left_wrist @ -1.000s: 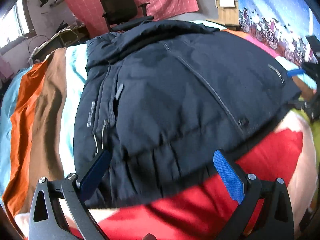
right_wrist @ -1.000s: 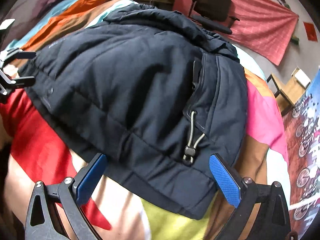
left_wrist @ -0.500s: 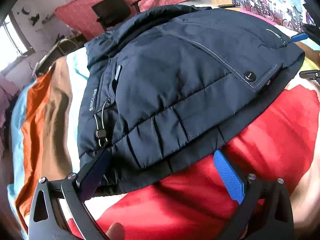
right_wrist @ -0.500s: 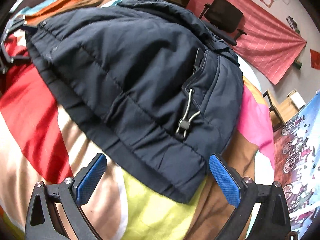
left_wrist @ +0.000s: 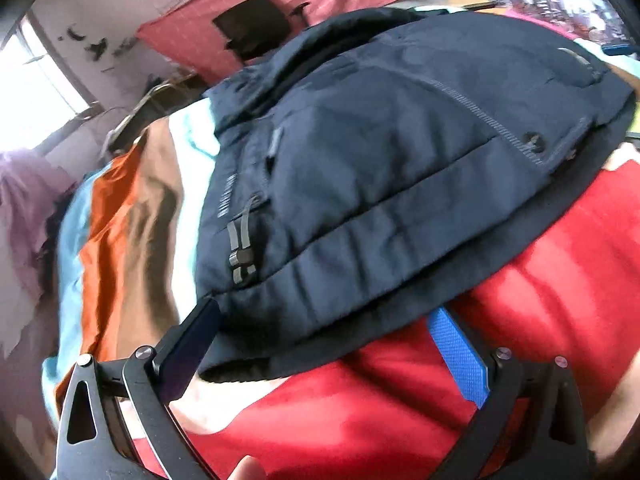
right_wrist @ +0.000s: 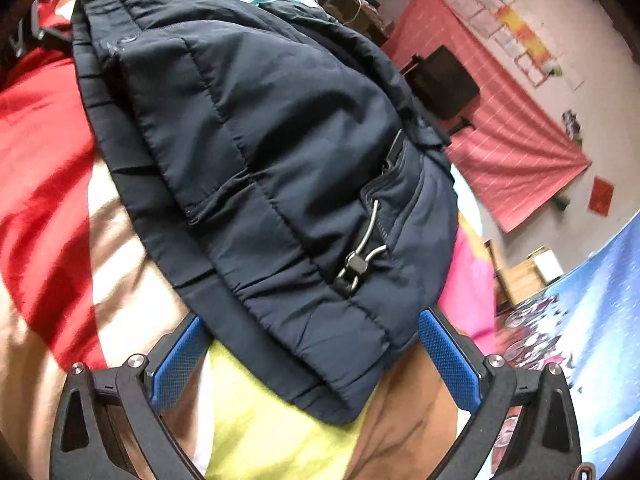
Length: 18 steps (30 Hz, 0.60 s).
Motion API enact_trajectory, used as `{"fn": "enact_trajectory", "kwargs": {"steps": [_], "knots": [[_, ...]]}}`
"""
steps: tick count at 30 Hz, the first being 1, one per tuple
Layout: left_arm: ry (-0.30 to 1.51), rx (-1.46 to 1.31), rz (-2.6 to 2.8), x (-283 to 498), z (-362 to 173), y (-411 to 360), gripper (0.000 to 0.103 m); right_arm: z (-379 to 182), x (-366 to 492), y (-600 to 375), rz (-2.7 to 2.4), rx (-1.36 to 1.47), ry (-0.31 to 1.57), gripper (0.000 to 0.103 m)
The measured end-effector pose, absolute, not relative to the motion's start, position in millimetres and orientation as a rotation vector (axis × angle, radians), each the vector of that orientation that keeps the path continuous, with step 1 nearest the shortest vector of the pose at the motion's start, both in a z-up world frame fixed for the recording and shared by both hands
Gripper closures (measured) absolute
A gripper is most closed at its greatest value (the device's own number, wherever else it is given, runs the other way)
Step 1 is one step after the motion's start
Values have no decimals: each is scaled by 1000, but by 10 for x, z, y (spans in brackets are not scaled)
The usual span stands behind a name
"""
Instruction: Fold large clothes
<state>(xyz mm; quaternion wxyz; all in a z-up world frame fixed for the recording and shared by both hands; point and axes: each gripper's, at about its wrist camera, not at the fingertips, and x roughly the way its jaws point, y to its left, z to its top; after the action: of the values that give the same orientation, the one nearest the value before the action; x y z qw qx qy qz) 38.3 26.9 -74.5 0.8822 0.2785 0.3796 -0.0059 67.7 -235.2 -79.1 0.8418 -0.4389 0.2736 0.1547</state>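
A dark navy padded jacket [left_wrist: 400,160] lies folded on a bed with a striped, many-coloured cover [left_wrist: 132,216]. It also shows in the right wrist view [right_wrist: 260,160], with a grey drawcord and toggle [right_wrist: 356,264] near its hem. My left gripper [left_wrist: 324,340] is open and empty, its blue-padded fingers [left_wrist: 456,352] just before the jacket's bottom hem over the red stripe. My right gripper [right_wrist: 308,348] is open and empty, its fingers astride the jacket's lower corner over the yellow and brown stripes.
A black office chair [left_wrist: 260,24] stands behind the bed before a red cloth on the wall [right_wrist: 512,152]. A wooden cabinet [right_wrist: 520,280] stands at the right by a blue mural. A window [left_wrist: 36,92] is at the left.
Both grippers have drawn back from the jacket's hem and tilted, staying open. The views swung, and the jacket lies still on the bed.
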Motion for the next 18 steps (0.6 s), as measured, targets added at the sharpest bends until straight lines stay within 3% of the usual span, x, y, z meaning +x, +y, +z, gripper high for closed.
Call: {"fn": "enact_trajectory", "kwargs": {"steps": [11, 13, 16, 18], "knots": [[741, 531, 65, 524, -575, 506, 2, -791, 856, -2304, 259, -953, 488, 0], [715, 537, 61, 509, -510, 510, 2, -781, 851, -2292, 269, -962, 480, 4], [694, 549, 48, 504, -456, 511, 3, -765, 762, -2266, 290, -989, 463, 25], [694, 544, 42, 517, -431, 507, 3, -749, 719, -2245, 310, -994, 468, 46]]}}
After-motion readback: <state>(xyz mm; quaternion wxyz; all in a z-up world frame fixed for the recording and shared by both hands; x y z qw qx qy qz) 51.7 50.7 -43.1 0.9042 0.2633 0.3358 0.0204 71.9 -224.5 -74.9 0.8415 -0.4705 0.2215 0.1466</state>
